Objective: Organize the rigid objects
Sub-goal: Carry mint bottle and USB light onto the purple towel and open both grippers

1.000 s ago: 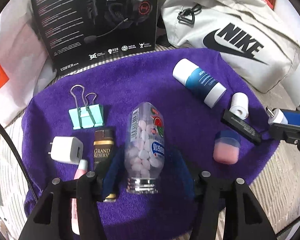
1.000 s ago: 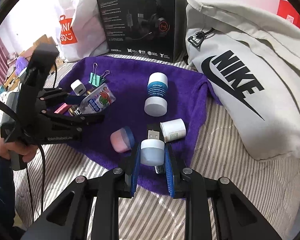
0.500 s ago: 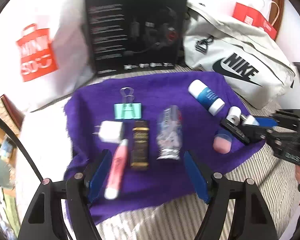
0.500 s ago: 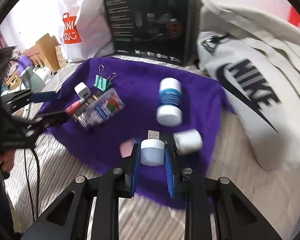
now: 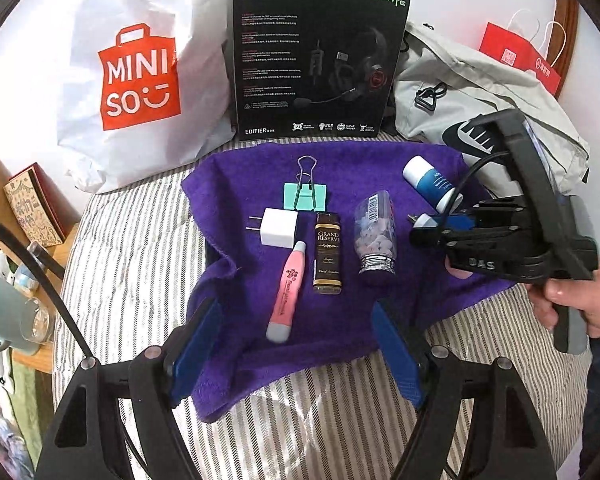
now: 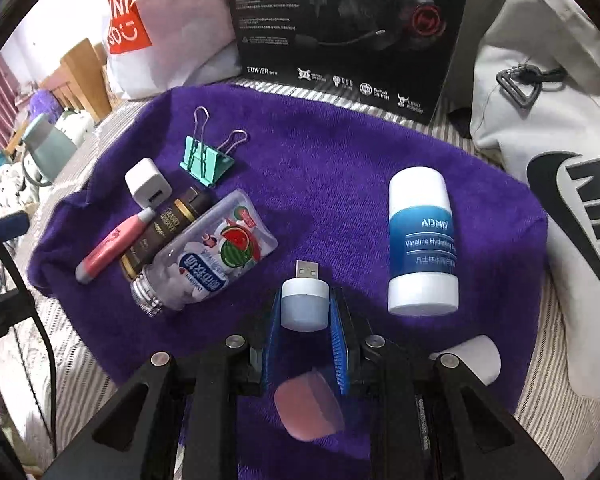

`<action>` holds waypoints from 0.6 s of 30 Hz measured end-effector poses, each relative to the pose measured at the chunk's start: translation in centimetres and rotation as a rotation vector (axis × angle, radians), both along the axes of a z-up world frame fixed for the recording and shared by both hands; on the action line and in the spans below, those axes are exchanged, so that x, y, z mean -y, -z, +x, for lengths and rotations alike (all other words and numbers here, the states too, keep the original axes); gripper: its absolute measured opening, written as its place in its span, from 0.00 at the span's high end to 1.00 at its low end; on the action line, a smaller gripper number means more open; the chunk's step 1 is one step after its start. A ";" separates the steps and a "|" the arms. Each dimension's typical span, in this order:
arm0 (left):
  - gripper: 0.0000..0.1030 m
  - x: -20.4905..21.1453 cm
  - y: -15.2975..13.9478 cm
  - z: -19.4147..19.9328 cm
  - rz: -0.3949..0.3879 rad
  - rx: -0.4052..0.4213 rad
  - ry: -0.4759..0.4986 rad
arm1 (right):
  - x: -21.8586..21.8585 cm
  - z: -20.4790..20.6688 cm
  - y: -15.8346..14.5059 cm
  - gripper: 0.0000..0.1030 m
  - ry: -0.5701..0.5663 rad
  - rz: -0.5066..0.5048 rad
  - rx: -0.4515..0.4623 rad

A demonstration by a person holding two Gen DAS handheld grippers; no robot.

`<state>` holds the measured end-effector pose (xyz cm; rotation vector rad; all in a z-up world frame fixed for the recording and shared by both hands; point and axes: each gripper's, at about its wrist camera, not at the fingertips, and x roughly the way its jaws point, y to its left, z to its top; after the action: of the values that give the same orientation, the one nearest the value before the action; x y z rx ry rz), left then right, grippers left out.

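The right gripper (image 6: 305, 316) hovered low over the purple towel (image 6: 332, 168), its 2 blue pads clamped on a small white USB light (image 6: 303, 306), plug pointing forward, beside the candy bottle (image 6: 216, 252). The left gripper (image 5: 296, 344) hung spread wide, empty, above the towel's near edge.

— What sits under the right gripper (image 6: 305, 312)?
— A pink-and-blue jar (image 6: 309, 407), blurred and half covered by the fingers. Beside it a small white tube (image 6: 485, 359), mostly behind the gripper's frame.
— From the left wrist view?
— The gripper body hides both, and part of the blue-and-white bottle (image 5: 429, 179). Only the tip of the USB light (image 5: 423, 221) shows.
— And the backpack (image 6: 552, 152)?
— Cut off by the frame's right edge; its logo is incomplete.
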<state>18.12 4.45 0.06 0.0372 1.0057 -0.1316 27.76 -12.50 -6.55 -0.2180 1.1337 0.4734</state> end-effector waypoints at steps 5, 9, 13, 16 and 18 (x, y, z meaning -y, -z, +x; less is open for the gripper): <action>0.26 -0.3 0.1 -0.2 -0.012 -0.007 -0.007 | -0.4 -0.2 0.2 0.77 -0.007 -0.028 0.014; 0.26 -0.6 0.1 -0.6 -0.022 -0.008 -0.015 | -0.7 -0.4 0.2 0.77 -0.027 -0.052 0.031; 0.25 -0.9 0.0 -1.4 -0.017 -0.009 -0.018 | -0.6 -0.3 0.3 0.73 -0.048 -0.058 0.029; 0.25 -1.3 -0.2 -2.0 -0.023 -0.007 -0.029 | -0.1 -0.1 0.3 0.59 -0.032 -0.073 0.023; 0.25 -1.5 -0.5 -2.5 -0.027 -0.005 -0.037 | 0.1 -0.3 0.3 0.56 -0.027 -0.080 0.015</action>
<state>15.63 6.00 0.51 -0.0065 1.0093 -0.1120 27.43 -12.63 -6.87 -0.3068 1.1369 0.4499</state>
